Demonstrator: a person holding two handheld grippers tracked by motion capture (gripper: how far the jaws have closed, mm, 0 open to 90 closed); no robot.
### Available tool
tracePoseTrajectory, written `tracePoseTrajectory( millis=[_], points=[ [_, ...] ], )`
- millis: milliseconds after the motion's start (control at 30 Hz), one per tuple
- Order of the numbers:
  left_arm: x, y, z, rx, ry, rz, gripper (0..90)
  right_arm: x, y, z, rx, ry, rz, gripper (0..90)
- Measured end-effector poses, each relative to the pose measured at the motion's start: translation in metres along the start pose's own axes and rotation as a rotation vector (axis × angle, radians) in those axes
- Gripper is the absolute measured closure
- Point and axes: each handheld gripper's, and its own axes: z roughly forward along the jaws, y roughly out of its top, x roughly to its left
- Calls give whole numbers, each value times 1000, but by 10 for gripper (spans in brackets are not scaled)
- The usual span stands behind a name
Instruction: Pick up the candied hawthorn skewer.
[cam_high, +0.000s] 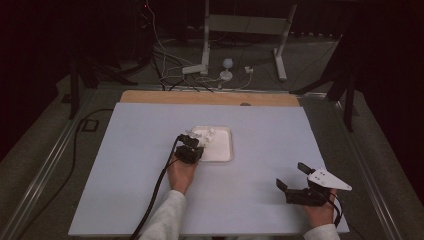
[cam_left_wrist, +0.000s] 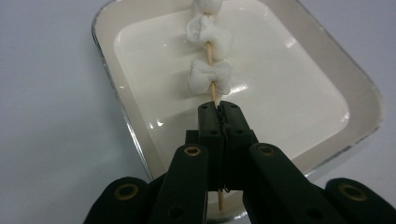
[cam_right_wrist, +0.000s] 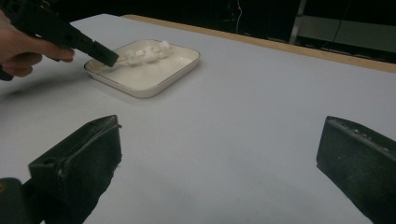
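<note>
— Over the glossy white tray (cam_left_wrist: 116, 98), what did we hold?
— Our left gripper (cam_left_wrist: 218, 114) had its black jaws pressed tight on a thin wooden skewer (cam_left_wrist: 211, 53), threaded with soft, puffy white marshmallows (cam_left_wrist: 209, 77) above the rounded rectangular dish.
— And our right gripper (cam_right_wrist: 219, 158)?
— Its jaws stood wide apart, holding nothing, low over the matte pale tabletop (cam_high: 270, 145), well apart from the tray.
— Beyond that?
— We saw a wooden table edge (cam_high: 210, 98), cables (cam_high: 165, 70) on grey floor, dark surroundings.
</note>
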Motion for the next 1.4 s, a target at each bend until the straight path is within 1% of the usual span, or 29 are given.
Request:
tracePoseTrajectory(
  millis=[167, 233, 267, 300, 367, 467, 533, 600, 667, 733, 767, 867, 1000, 1067, 1233, 1333, 1400],
  points=[
    [1, -3, -4, 29, -14, -2, 900, 1, 0, 0, -1, 2, -3, 1],
    [2, -4, -3, 54, -11, -3, 897, 1, 0, 0, 0, 2, -3, 1],
    [3, -5, -1, 77, -21, -5, 886, 1, 0, 0, -1, 2, -4, 1],
    [4, -5, 0, 83, -35, -9, 886, 1, 0, 0, -2, 1, -3, 1],
    [4, -4, 0, 80, -29, -10, 893, 1, 0, 0, -1, 0, -4, 1],
    [5, -5, -1, 73, -31, -5, 900, 1, 0, 0, -2, 0, -1, 1],
    [6, -6, -2, 65, -48, -12, 900, 0, 0, -1, -4, -2, -3, 1],
    [7, -6, -5, 54, -54, -15, 900, 0, 0, -1, -4, -2, -2, 1],
    [8, -7, -8, 33, -77, -16, 900, 1, 0, 0, 0, -2, -1, 1],
    [9, -8, -11, 23, -81, -10, 900, 1, 0, 0, 1, -2, -2, 1],
    [10, -9, -12, 14, -91, -14, 900, 1, 0, 0, 0, -1, -4, 1],
    [11, -11, -17, 0, -101, -14, 900, 1, 0, 0, 1, -1, -3, 1],
    [15, -13, -24, -13, -111, -16, 900, 1, 0, 0, 0, -2, -2, 1],
    [17, -14, -28, -29, -121, -18, 900, 1, 0, 0, 1, -1, -3, 1],
    [21, -18, -37, -51, -135, -13, 900, 1, 0, 0, 2, -1, -3, 1],
    [23, -19, -44, -75, -155, -12, 900, 1, 1, 1, 0, -1, -3, 1],
    [23, -20, -50, -87, -156, -5, 900, 1, 0, 1, 2, 1, 1, 1]
  ],
)
